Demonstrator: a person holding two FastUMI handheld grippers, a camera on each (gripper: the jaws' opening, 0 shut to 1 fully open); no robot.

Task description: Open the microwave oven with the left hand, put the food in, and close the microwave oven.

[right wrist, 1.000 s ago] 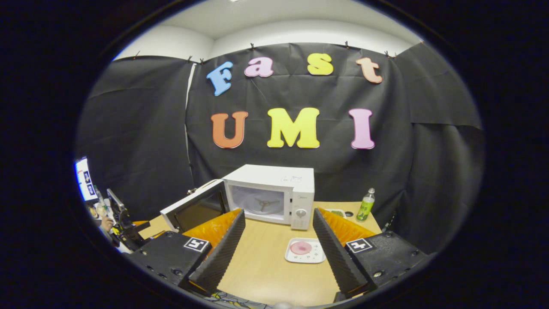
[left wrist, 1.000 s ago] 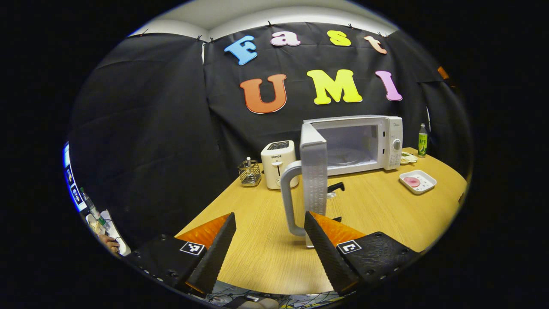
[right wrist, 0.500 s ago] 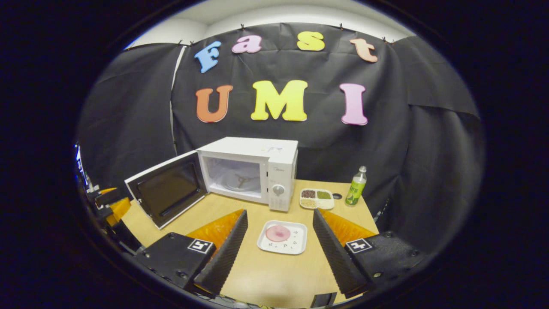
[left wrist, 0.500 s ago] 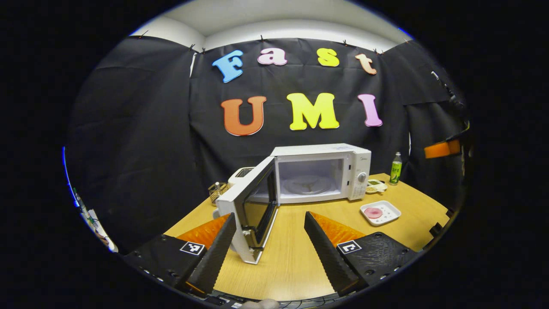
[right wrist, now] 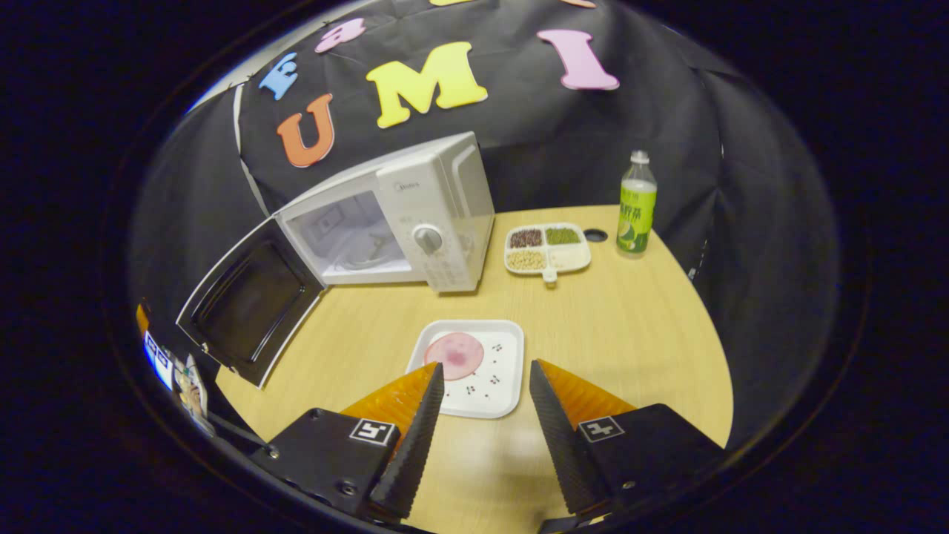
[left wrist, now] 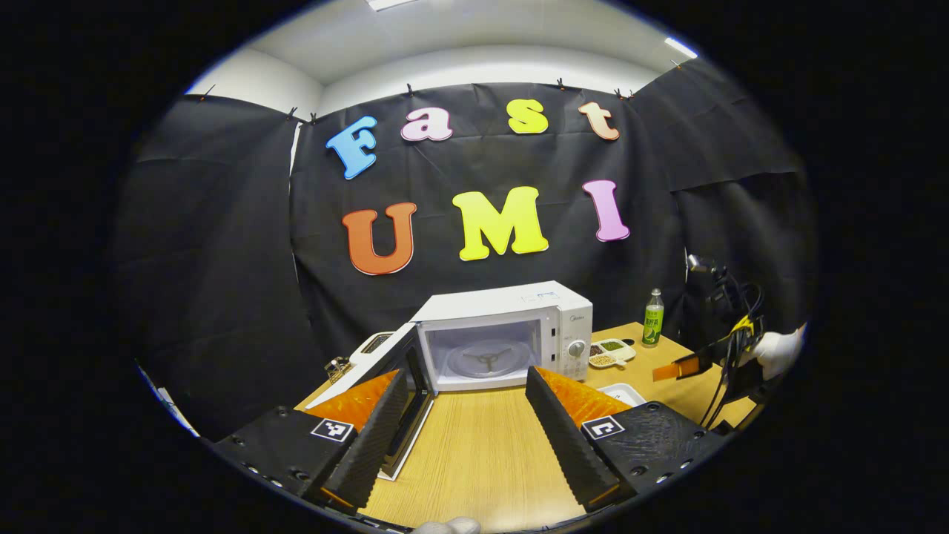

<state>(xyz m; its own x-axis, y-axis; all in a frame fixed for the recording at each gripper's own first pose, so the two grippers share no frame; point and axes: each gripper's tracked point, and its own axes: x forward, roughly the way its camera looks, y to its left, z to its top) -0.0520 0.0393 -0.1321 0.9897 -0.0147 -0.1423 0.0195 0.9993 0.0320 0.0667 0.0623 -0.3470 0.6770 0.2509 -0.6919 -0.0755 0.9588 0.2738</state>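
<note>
Both tools spread — right tool (right wrist: pixel 482 386) low (over plate (right wrist: pixel 504 371)).

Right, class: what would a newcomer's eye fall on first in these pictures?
Most likely the white microwave at the back of the wooden table, its door swung wide open. Next, the white tray with a pink slice of food, just ahead of the open right gripper.
</note>
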